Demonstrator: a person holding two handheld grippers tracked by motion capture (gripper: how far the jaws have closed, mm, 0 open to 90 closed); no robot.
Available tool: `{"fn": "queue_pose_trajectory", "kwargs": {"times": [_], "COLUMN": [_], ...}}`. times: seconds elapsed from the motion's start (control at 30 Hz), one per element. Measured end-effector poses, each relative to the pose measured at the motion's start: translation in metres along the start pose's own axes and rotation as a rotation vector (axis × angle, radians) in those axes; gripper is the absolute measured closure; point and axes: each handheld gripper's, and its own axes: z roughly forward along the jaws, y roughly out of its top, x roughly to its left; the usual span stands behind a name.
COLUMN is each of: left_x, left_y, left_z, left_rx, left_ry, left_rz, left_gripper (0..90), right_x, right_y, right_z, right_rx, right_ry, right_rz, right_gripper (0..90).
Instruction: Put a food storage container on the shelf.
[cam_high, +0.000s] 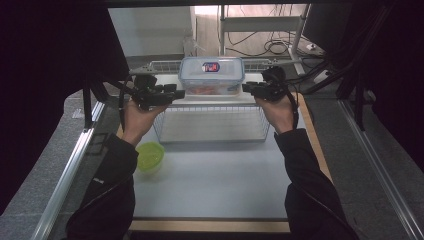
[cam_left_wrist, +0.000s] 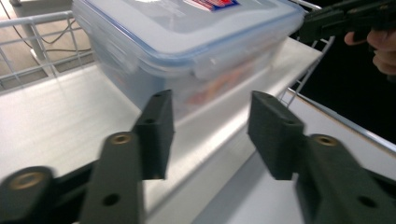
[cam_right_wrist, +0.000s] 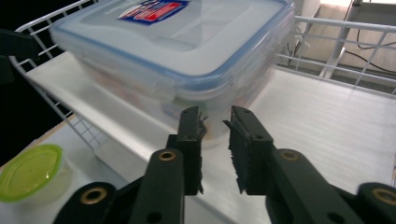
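A clear plastic box (cam_high: 211, 76) with a blue-rimmed lid and a red and blue label stands on the white top shelf (cam_high: 220, 99) of a wire rack. Something orange shows through its wall. My left gripper (cam_high: 178, 93) is level with the box's left end, a little short of it. In the left gripper view, my left gripper (cam_left_wrist: 210, 135) is wide open and empty, with the box (cam_left_wrist: 187, 42) just ahead. My right gripper (cam_high: 247, 88) is at the box's right end. In the right gripper view, my right gripper (cam_right_wrist: 215, 149) has its jaws a narrow gap apart, empty, just short of the box (cam_right_wrist: 177, 42).
A small bowl with a green lid (cam_high: 150, 156) sits on the grey table (cam_high: 215, 180) at the front left of the rack; the bowl (cam_right_wrist: 28, 170) also lies low left in the right gripper view. Wire rails (cam_high: 162, 65) edge the shelf's back. Black curtains flank both sides.
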Motion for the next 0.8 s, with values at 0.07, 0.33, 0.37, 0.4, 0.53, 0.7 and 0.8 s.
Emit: {"fn": "queue_pose_trajectory", "kwargs": {"times": [0.07, 0.33, 0.37, 0.4, 0.53, 0.7, 0.8], "left_x": [-0.006, -0.026, -0.028, -0.030, -0.037, -0.048, -0.054], "left_y": [-0.006, -0.037, -0.041, -0.045, -0.059, -0.080, -0.094], "left_z": [-0.004, -0.016, -0.018, -0.019, -0.021, -0.021, -0.017], "left_rx": [0.003, 0.011, 0.007, 0.005, 0.007, -0.002, 0.001], "left_ry": [0.004, 0.022, 0.017, 0.014, 0.008, -0.019, -0.045], "left_rz": [0.017, 0.091, 0.091, 0.089, 0.084, 0.072, 0.060], "left_gripper": [42.6, 25.8, 24.2, 21.1, 19.2, 14.8, 13.0], "right_x": [0.001, 0.012, 0.013, 0.017, 0.023, 0.034, 0.040], "right_y": [-0.002, -0.020, -0.023, -0.028, -0.037, -0.054, -0.068], "right_z": [-0.002, -0.019, -0.021, -0.025, -0.030, -0.038, -0.041], "right_rx": [-0.001, -0.010, -0.012, -0.015, -0.023, -0.024, -0.020], "right_ry": [0.003, 0.027, 0.027, 0.032, 0.039, 0.060, 0.073], "right_rz": [-0.008, -0.062, -0.069, -0.079, -0.102, -0.141, -0.154], "right_gripper": [70.1, 51.0, 49.0, 44.8, 39.0, 28.9, 23.3]}}
